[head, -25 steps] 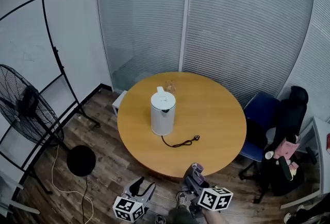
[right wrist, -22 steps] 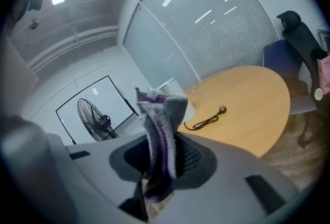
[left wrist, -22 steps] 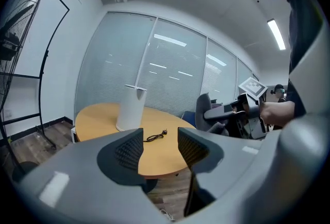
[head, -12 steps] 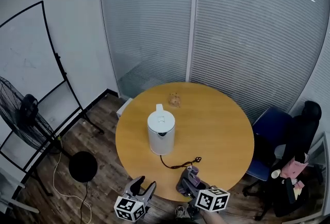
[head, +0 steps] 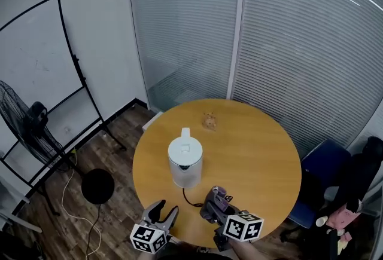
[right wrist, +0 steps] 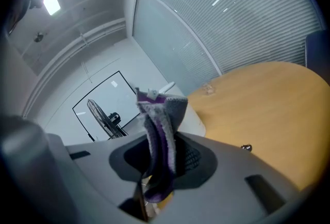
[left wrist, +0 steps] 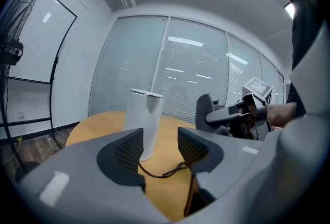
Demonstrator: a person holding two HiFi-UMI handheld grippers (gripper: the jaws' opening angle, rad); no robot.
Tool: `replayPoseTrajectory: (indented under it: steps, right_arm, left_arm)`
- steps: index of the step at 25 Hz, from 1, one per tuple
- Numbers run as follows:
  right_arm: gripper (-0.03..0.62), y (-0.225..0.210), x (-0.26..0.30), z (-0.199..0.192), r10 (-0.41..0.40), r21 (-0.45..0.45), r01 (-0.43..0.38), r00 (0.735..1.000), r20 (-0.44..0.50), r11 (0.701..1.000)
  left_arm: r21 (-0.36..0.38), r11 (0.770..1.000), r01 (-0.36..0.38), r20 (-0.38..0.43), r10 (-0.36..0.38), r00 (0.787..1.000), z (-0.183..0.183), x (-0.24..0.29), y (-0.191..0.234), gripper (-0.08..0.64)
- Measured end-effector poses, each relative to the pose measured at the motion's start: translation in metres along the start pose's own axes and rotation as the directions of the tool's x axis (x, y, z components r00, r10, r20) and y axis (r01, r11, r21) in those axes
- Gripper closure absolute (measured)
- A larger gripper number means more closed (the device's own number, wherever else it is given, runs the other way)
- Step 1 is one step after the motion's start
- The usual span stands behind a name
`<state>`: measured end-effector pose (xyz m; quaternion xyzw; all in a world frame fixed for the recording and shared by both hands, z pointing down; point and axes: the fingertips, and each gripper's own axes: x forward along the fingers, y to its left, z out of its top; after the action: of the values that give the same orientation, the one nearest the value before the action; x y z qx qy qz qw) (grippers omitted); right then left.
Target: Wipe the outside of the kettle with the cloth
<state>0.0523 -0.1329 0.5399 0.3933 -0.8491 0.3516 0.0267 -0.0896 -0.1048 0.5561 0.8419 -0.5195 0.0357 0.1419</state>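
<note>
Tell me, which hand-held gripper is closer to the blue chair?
Right. The right hand-held gripper, shut on the cloth, is over the near edge of the table, toward the blue chair. The left hand-held gripper, open, sits beyond it, farther away.

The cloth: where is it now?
The purple-grey cloth is pinched in the right gripper, seen in its own view, near the white kettle on the round table.
</note>
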Motion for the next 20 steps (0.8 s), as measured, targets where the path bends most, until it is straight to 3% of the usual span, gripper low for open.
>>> replayPoseTrajectory:
  steps: [8,20]
  right_arm:
    - [0.495,-0.001,0.026,0.037,0.001,0.014,-0.002,0.998,0.060,1.000]
    - [0.495,0.001,0.074,0.074,-0.042,0.179,0.006,0.979,0.198,0.984]
  left_arm:
    - [0.017,1.000,0.014,0.006,-0.014,1.000,0.016,0.028,0.021,0.336]
    - [0.147,0.971,0.188,-0.002,-0.190,0.982,0.066,0.079,0.058,0.281]
